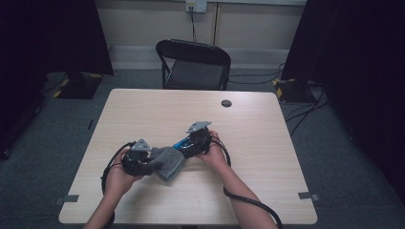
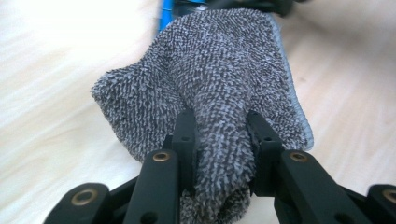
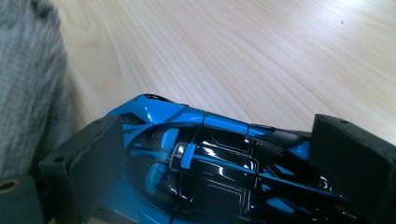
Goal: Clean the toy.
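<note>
My left gripper is clamped on the grey terry cloth; my right gripper clasps the glossy blue-and-black toy car just right of it.

The worktop is seen from above and well back in the high view, facing forward and down. A grey cloth is viewed at very close range along the left claw. The same cloth is shared at the edge of the equally near right gripper view.

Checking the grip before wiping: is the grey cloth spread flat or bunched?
Bunched: the left gripper pinches a fold of the grey cloth, which drapes toward the table.
</note>
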`<action>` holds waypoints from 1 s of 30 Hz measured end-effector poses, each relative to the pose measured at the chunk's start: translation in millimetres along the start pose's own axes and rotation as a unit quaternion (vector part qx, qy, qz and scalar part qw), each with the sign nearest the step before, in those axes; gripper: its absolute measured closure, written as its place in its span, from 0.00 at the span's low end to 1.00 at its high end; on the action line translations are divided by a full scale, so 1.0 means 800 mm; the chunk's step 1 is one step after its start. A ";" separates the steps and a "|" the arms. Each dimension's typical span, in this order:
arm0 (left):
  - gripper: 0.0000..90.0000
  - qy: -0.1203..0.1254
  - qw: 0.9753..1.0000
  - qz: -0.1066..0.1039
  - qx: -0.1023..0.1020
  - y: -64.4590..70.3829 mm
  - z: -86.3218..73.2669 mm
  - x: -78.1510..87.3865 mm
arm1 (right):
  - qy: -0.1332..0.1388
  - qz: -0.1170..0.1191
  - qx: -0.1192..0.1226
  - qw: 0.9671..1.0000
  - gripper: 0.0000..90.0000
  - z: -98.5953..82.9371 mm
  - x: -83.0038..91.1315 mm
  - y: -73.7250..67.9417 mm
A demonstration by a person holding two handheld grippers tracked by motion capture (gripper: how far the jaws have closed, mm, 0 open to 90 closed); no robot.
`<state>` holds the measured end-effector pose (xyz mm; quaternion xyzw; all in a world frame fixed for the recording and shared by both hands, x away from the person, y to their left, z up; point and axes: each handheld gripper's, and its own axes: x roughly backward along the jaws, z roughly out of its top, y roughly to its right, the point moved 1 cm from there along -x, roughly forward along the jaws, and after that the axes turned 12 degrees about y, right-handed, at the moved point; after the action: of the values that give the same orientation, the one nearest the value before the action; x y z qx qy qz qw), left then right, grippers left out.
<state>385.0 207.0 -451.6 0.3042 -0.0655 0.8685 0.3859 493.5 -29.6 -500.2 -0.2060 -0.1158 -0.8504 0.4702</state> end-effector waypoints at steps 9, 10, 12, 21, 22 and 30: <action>0.77 0.014 0.999 0.037 0.029 -0.033 -0.002 0.002 | -0.005 -0.002 0.000 1.000 0.04 0.002 -0.001 0.000; 0.77 0.017 0.999 0.040 0.033 -0.035 -0.002 0.001 | -0.005 -0.003 -0.001 1.000 0.04 0.001 -0.001 -0.001; 0.77 0.018 0.998 0.051 0.035 -0.041 -0.003 -0.003 | -0.003 -0.005 -0.001 1.000 0.04 0.001 -0.001 -0.001; 0.76 -0.011 0.990 0.128 0.058 -0.068 0.001 -0.020 | -0.003 -0.006 -0.002 1.000 0.04 0.001 -0.001 -0.001; 0.76 -0.015 0.989 0.133 0.062 -0.069 0.003 -0.024 | -0.003 -0.006 -0.002 1.000 0.04 0.001 -0.001 -0.001; 0.76 -0.050 0.994 0.100 0.020 -0.043 0.004 -0.059 | -0.001 -0.008 -0.003 1.000 0.04 0.001 -0.001 -0.002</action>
<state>435.0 200.1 -480.5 0.3463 -0.0975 0.8876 0.2876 492.8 -27.7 -500.1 -0.2074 -0.1154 -0.8543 0.4624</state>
